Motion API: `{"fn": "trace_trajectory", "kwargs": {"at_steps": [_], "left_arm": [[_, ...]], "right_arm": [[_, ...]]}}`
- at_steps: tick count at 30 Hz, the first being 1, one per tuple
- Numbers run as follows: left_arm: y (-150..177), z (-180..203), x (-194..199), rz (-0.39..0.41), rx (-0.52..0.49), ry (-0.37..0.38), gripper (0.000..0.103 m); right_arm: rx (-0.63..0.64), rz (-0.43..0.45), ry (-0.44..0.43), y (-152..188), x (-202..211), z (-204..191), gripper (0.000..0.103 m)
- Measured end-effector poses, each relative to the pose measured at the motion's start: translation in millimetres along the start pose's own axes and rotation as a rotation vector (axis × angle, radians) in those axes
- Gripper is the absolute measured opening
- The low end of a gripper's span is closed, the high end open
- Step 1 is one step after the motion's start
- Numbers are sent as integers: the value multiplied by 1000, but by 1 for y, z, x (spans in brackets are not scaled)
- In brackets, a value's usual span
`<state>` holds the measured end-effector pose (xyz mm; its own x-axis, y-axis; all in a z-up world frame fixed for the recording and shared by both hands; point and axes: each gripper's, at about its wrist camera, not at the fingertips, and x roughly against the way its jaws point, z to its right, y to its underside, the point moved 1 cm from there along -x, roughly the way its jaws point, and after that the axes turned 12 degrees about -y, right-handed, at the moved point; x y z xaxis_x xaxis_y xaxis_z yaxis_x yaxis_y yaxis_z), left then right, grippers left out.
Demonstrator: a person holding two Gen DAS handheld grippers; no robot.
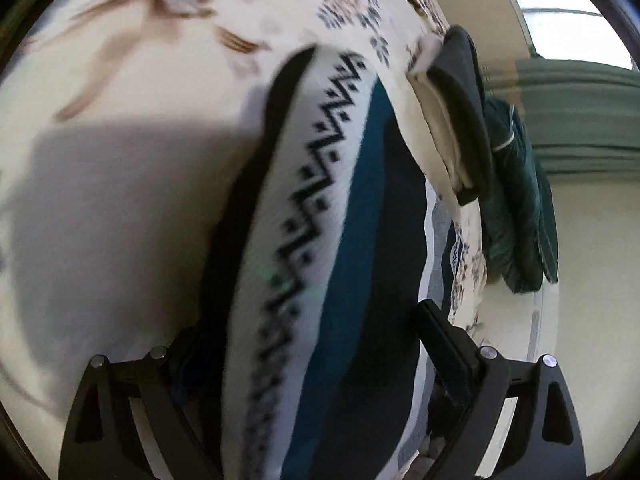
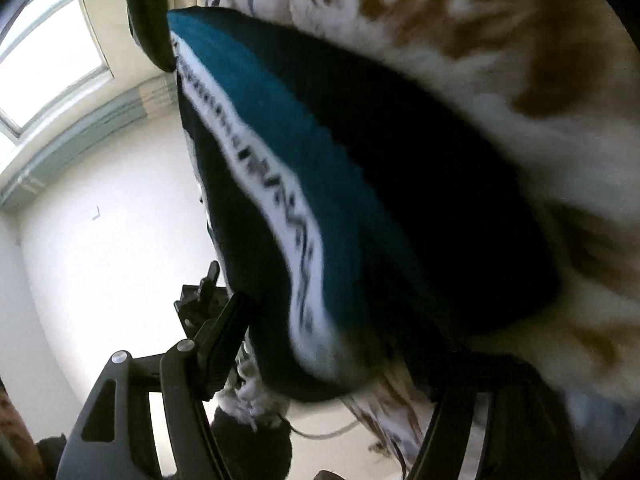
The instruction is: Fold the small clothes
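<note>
Teal-striped knit garment [image 1: 320, 240] shows a zigzag band, no legible writing.

Daylight is streaming from a window [image 1: 560, 8] at one o'clock; motion blur is smearing everything, fisheye edges darkening.

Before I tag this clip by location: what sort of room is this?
Probably a bedroom. The patterned knit garment lies on a floral bedspread, folded clothes are stacked near its edge, and there is a window beyond.
</note>
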<state>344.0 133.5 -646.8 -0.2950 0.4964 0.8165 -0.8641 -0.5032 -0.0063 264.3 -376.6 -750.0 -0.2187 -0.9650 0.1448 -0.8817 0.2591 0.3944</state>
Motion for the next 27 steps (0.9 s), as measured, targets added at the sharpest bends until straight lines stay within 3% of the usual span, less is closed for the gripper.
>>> {"fn": "trace_trajectory", "kwargs": {"at_steps": [5,7,8,9,11,14,18,22,27], "left_arm": [[-7,4,-6,-11,-4,28,93],[-9,7,-2,27,1,72,92],[-10,10,1,41,-4,91,72],[-11,12,4,47,-10,84,43],[-16,20,10,55,-25,78,35],[-25,40,24,58,-86,74,32],[-48,77,43,35,-160,101,31],[-90,134,58,23,-250,126,31],[-160,219,66,35,-357,183,31]], "right_arm": [[7,42,-61,-10,-21,-6,74],[6,70,-79,-14,-28,-11,74],[8,86,-84,-15,-30,-13,70],[16,107,-83,-16,-33,-16,56],[35,138,-51,-16,-38,-23,40],[64,170,-37,-9,-36,-36,32],[101,233,-36,4,-35,-74,31],[147,301,-55,6,-38,-130,30],[224,397,-87,-21,-33,-214,30]]}}
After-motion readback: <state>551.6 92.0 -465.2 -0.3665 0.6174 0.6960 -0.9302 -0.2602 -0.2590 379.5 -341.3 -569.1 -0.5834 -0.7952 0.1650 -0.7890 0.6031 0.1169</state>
